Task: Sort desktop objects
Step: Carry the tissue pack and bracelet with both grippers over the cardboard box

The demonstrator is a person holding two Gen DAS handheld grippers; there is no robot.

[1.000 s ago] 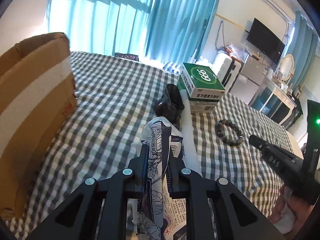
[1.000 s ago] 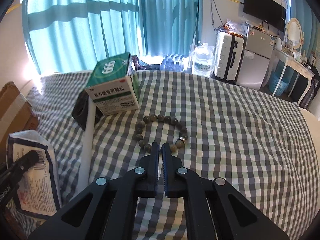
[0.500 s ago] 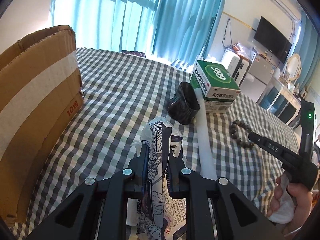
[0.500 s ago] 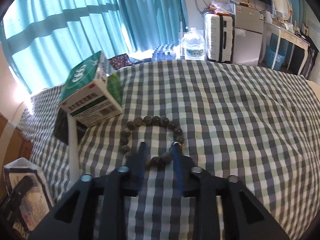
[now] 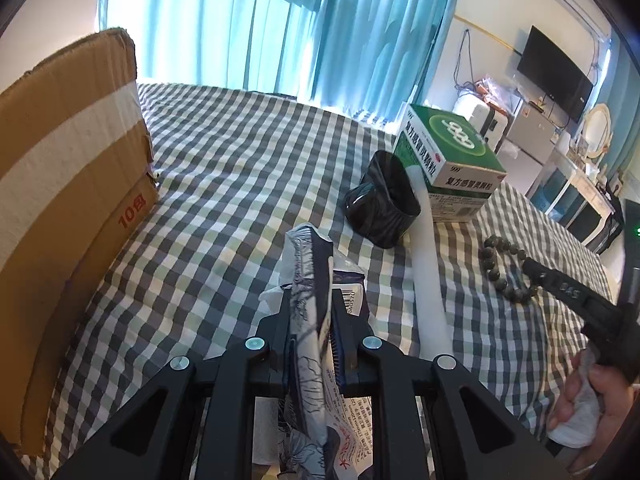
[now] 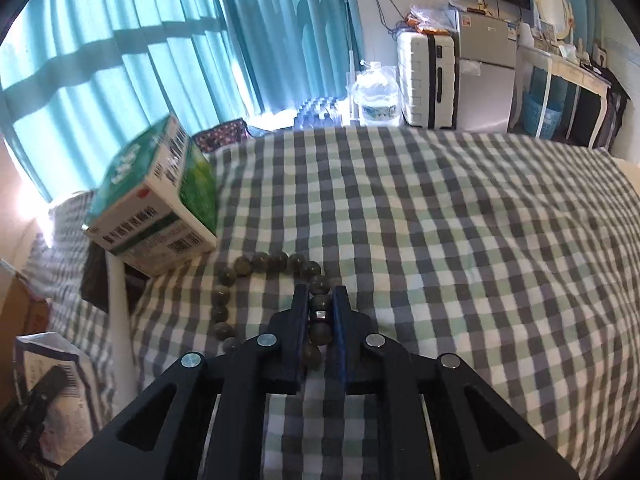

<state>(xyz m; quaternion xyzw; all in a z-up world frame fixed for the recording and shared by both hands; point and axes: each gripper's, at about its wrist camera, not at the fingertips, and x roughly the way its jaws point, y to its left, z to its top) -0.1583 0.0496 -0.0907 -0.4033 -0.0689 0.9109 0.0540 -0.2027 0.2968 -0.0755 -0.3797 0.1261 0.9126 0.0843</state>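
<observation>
A white and blue printed packet (image 5: 308, 264) stands upright between the fingers of my left gripper (image 5: 310, 300), which is shut on it above the checked cloth. A bracelet of dark round beads (image 6: 260, 262) lies on the cloth in front of a green medicine box (image 6: 156, 200). My right gripper (image 6: 320, 294) is down on the bracelet's right side, its jaws closing with a few beads and a metal spacer pinched between the pads. The left wrist view shows the bracelet (image 5: 490, 256) at right, with the right gripper's finger (image 5: 560, 284) on it.
A tall cardboard box (image 5: 60, 184) stands at the left. A black cup (image 5: 384, 208) lies on its side beside the green box (image 5: 452, 152), and a white foam tube (image 5: 426, 272) runs down from them. A hand (image 5: 592, 400) holds the right gripper. Beyond the bed are curtains, a suitcase and a fridge.
The right gripper opened, slid forward over the bracelet's right side and closed around its beads, rolling a little. The left gripper with the packet drifted slightly forward and down.
</observation>
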